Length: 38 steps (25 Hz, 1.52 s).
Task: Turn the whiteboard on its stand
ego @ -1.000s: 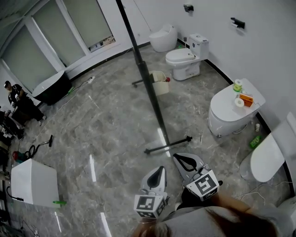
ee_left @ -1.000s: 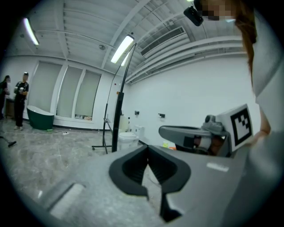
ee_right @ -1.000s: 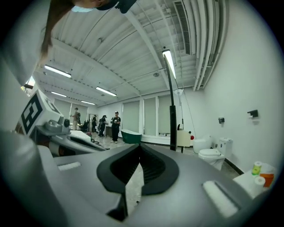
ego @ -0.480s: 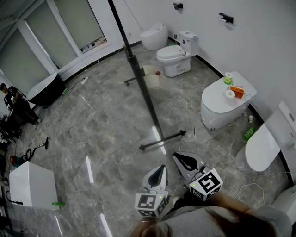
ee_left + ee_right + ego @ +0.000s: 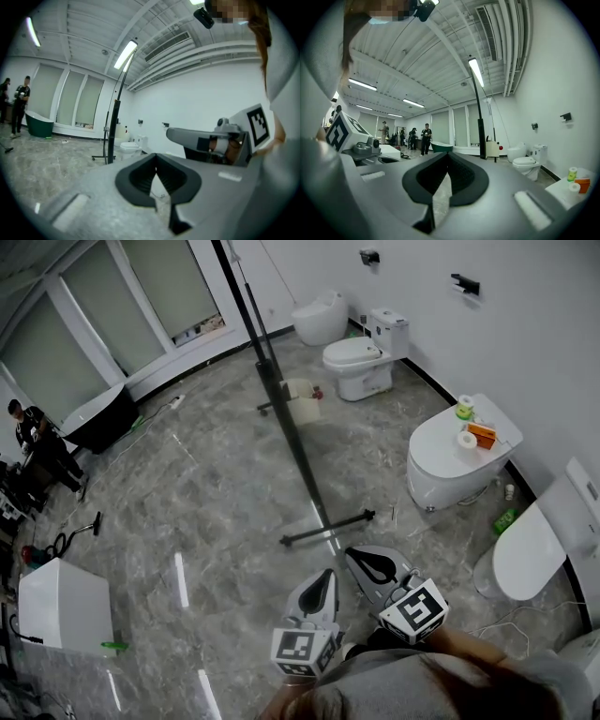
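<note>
Whiteboard (image 5: 292, 432) is standing edge-on to the head view, showing as a thin dark upright running from the top of the frame down to the floor (image 5: 216, 493). It is sitting out in the open on grey marble, touched by neither tool. Its near foot bar (image 5: 328, 528) is lying crosswise at the base. The far foot is resting just beside a small cream bin (image 5: 302, 399).

Left gripper (image 5: 322, 585) and right gripper (image 5: 367, 563) are hanging side by side at the bottom of the frame, both pointing toward the stand. The right one is sitting nearer the foot bar, apart from it. In each gripper view the jaws are meeting tip to tip, pinched narrow, with nothing between them.

Beyond the stand, white toilets are lining the right wall. One (image 5: 361, 362) is standing behind the bin. A closer one (image 5: 450, 460) is carrying tape rolls and an orange box on its lid. A dark bathtub (image 5: 94, 418) is sitting by the windows on the left, a person (image 5: 37, 442) is standing near it, and a white box (image 5: 66, 606) is resting at lower left.
</note>
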Each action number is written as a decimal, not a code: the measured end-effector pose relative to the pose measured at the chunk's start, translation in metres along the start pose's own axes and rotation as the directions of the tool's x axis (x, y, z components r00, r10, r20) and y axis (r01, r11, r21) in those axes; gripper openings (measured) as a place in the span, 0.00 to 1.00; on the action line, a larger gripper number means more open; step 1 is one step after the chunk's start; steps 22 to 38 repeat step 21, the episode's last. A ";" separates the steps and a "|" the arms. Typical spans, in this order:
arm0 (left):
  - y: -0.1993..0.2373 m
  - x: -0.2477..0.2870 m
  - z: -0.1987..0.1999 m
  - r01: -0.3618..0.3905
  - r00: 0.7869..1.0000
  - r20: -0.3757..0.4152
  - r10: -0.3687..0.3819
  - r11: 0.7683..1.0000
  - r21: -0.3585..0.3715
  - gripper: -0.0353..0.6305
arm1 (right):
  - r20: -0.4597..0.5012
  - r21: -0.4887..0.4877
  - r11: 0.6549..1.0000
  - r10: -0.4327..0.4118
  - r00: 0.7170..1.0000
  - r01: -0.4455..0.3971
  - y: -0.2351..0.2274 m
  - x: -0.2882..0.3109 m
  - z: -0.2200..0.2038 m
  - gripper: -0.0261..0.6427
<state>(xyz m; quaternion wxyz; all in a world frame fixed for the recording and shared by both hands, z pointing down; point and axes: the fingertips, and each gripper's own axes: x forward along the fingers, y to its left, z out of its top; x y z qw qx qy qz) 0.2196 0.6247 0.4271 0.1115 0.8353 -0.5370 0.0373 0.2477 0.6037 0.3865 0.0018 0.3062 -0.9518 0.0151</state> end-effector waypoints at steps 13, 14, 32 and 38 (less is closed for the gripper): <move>0.006 0.005 0.004 -0.050 0.999 0.022 0.049 0.999 0.016 0.06 | 0.047 0.003 0.999 0.037 0.998 -0.037 -0.009 0.007 0.011 0.04; 0.006 0.006 0.003 -0.051 0.999 0.020 0.050 0.999 0.016 0.06 | 0.052 0.006 0.999 0.038 0.998 -0.039 -0.010 0.006 0.012 0.04; 0.003 0.012 0.006 -0.043 0.999 0.027 0.043 0.999 0.028 0.06 | 0.031 -0.022 0.998 0.060 0.998 -0.059 -0.007 0.001 0.004 0.04; 0.003 0.012 0.006 -0.043 0.999 0.027 0.043 0.999 0.028 0.06 | 0.031 -0.022 0.998 0.060 0.998 -0.059 -0.007 0.001 0.004 0.04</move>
